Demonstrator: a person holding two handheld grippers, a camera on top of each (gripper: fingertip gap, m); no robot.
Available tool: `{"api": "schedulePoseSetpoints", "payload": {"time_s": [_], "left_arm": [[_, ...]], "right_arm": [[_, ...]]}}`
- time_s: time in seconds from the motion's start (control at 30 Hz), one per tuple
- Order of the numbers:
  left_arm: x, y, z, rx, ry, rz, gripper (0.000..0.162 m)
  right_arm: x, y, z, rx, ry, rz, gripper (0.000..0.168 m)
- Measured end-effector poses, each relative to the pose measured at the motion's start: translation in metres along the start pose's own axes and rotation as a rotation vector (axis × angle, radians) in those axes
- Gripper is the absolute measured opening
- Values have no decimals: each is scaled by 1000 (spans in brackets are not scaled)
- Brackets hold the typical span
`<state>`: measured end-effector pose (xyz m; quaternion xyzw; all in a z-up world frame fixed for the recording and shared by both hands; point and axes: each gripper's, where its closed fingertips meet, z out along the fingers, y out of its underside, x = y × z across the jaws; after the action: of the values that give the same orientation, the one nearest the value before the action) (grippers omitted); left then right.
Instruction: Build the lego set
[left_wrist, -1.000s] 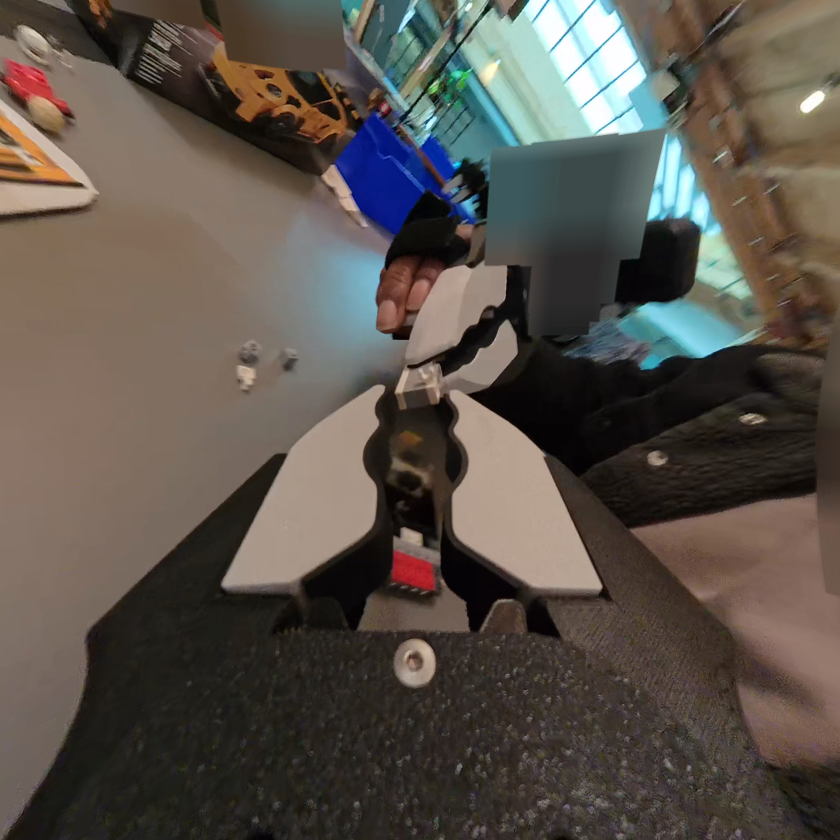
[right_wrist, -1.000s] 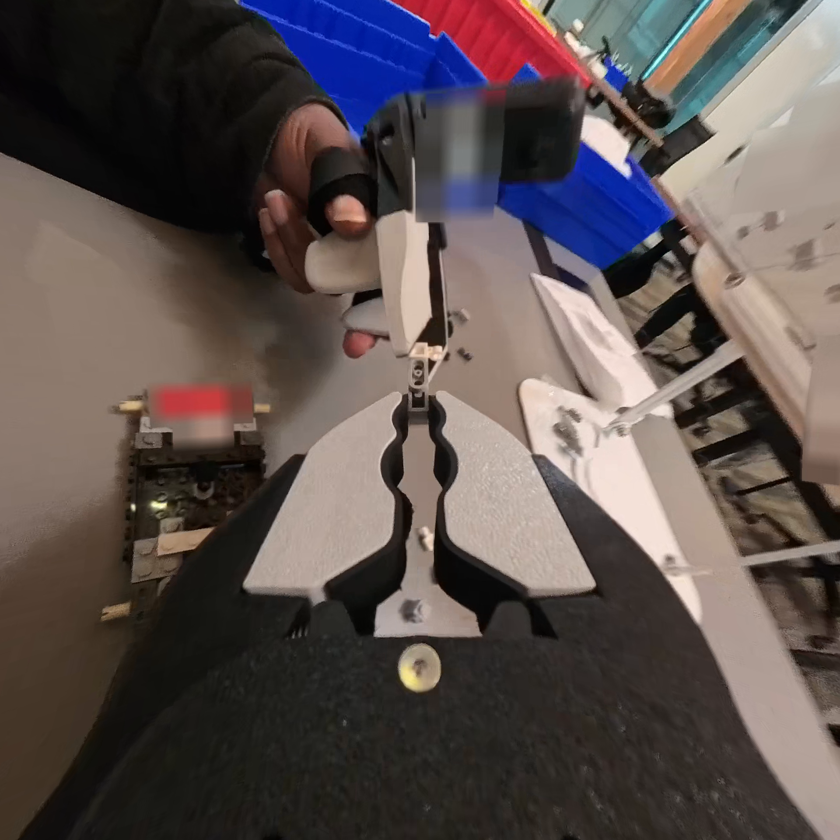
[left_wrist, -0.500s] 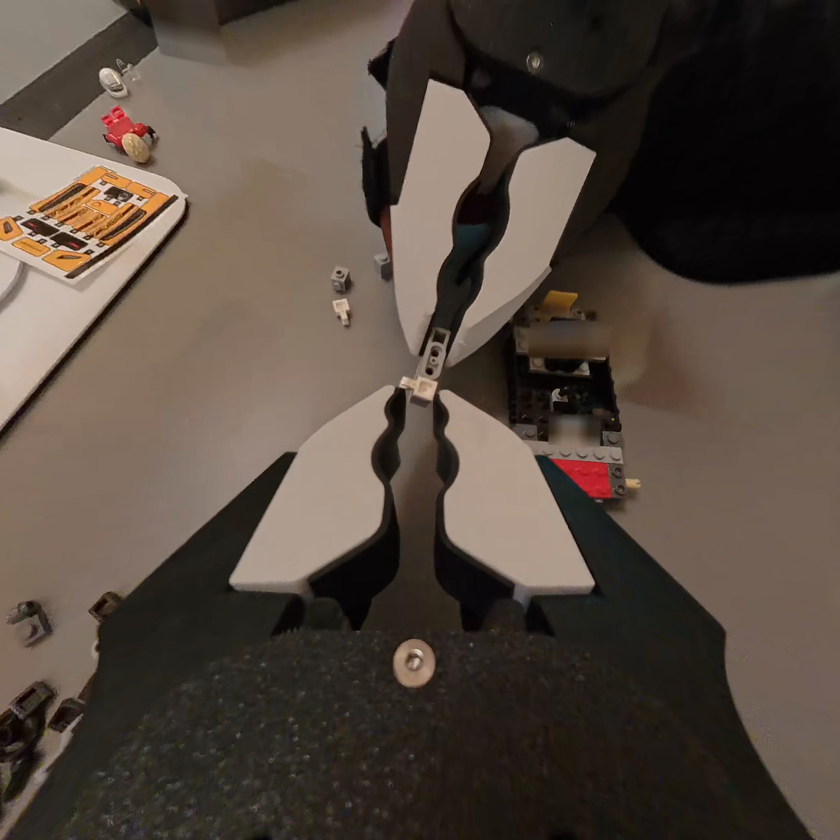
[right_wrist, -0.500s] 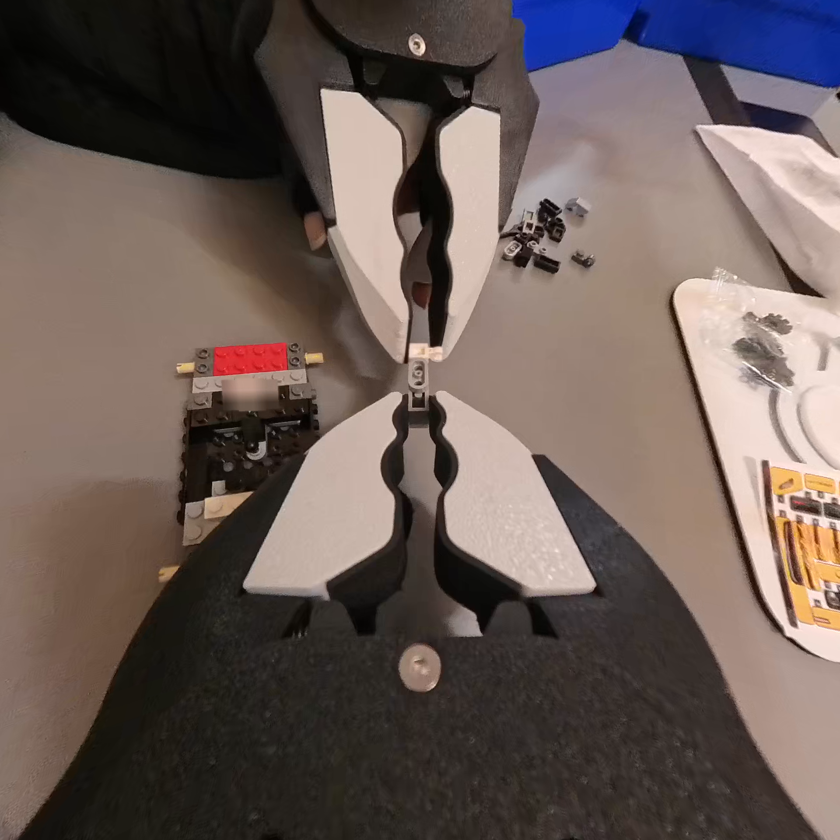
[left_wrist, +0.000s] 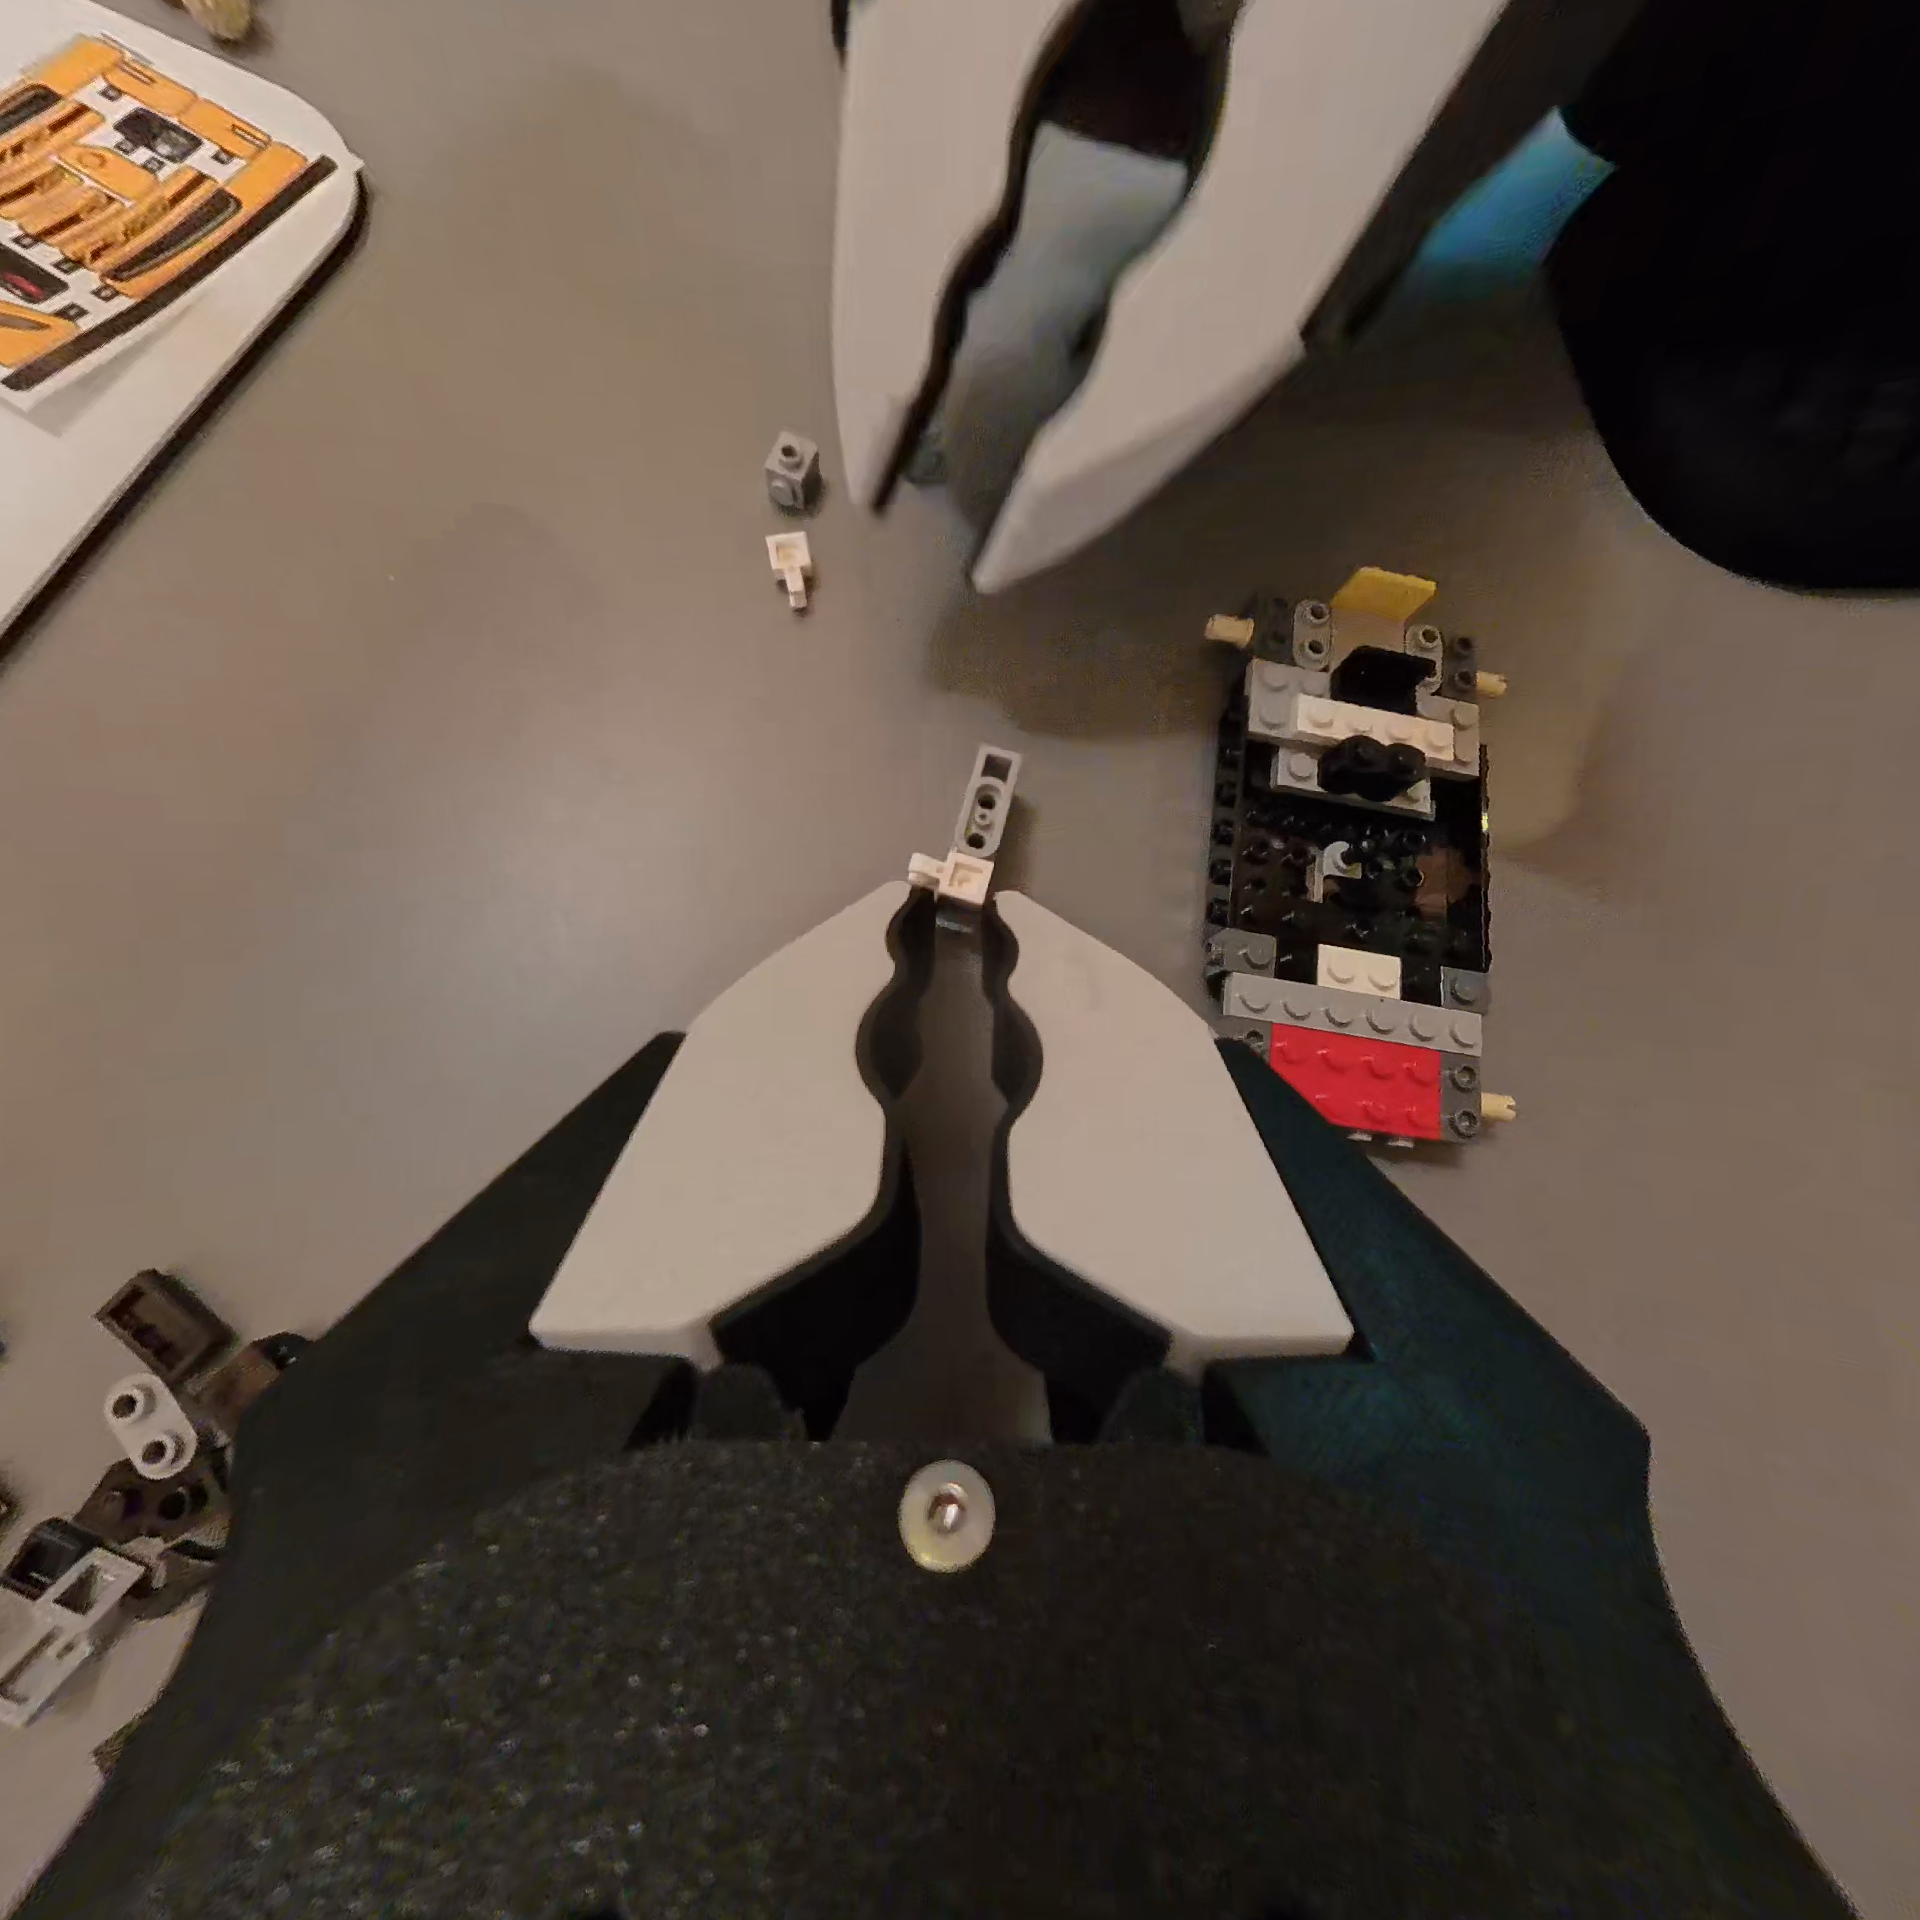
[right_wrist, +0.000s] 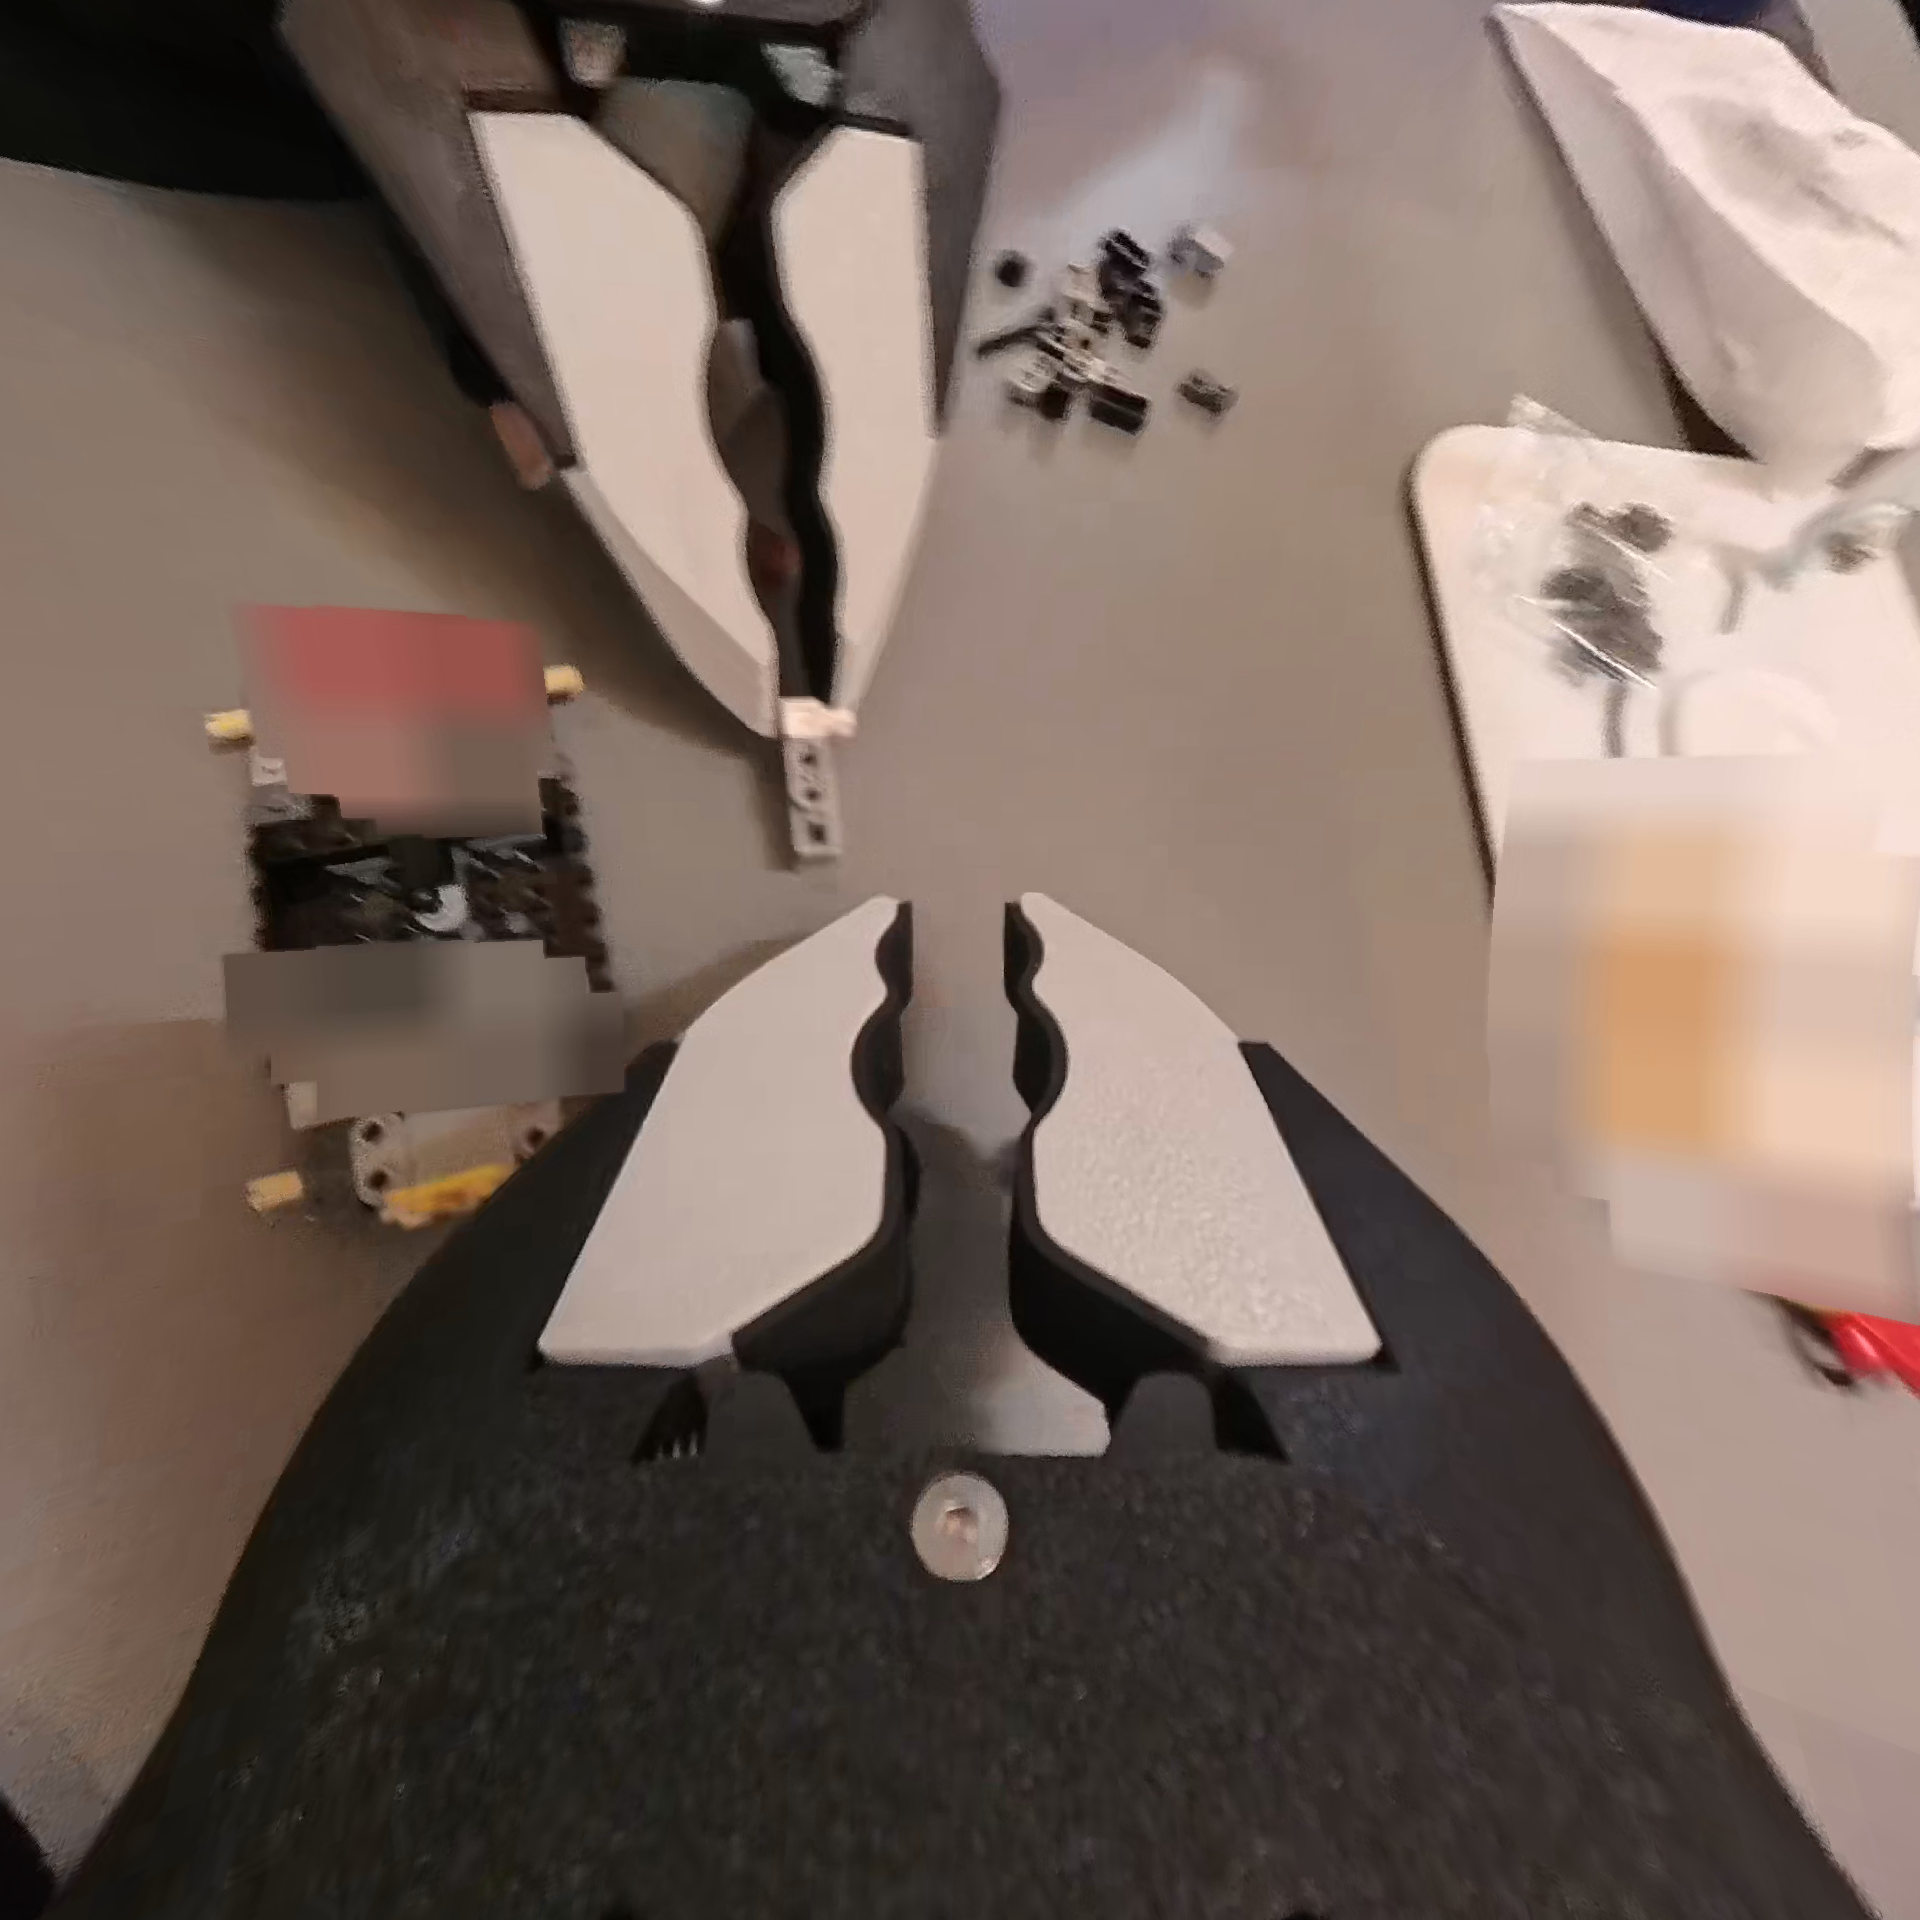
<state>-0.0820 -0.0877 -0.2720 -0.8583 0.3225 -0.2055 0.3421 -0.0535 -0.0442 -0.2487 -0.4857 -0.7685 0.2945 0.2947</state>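
Note:
My left gripper (left_wrist: 951, 899) is shut on a small white clip piece (left_wrist: 961, 873). A grey plate (left_wrist: 987, 800) is joined to it and sticks out past the fingertips, above the table. My right gripper (right_wrist: 956, 914) is open and empty, a short way back from the plate (right_wrist: 814, 800). It also shows in the left wrist view (left_wrist: 928, 540), jaws apart. The black, grey and red car chassis (left_wrist: 1351, 883) lies on the table just right of the left gripper. In the right wrist view the chassis (right_wrist: 416, 894) is at the left, partly under mosaic.
A loose grey brick (left_wrist: 795, 483) and a white clip (left_wrist: 790, 556) lie ahead of the left gripper. More small parts lie at the lower left (left_wrist: 104, 1455). A white tray (right_wrist: 1455, 623) holds bagged parts. A pile of dark pieces (right_wrist: 1091, 332) lies beyond. My right fingertips sit around 6 cm from my left ones. It is some 5 cm from my right tips to the loose grey brick (left_wrist: 795, 483).
My right gripper has opened, let go of the grey plate and drawn back. The plate now hangs on the white piece in my left gripper. Both grippers tilted down toward the table.

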Motion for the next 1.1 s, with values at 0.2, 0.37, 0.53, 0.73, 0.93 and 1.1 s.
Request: {"api": "schedulePoseSetpoints", "payload": {"time_s": [0.2, 0.37, 0.53, 0.73, 0.93, 1.1], "left_arm": [[3, 0, -2, -12, 18, 5, 19], [-2, -5, -11, 19, 7, 8, 22], [-5, -9, -13, 47, -7, 8, 18], [-5, -22, -18, 121, -48, 95, 18], [15, -51, -30, 278, -102, 321, 19], [40, -65, -38, 361, -124, 493, 18]], "right_arm": [[29, 27, -9, -137, 61, -5, 13], [30, 25, 6, -212, -21, -98, 14], [30, 32, 17, -332, -128, -176, 12], [20, 20, 16, -254, -229, -73, 7], [-24, -33, -12, 69, -458, 183, 7], [-45, -57, -31, 214, -593, 281, 7]]}}
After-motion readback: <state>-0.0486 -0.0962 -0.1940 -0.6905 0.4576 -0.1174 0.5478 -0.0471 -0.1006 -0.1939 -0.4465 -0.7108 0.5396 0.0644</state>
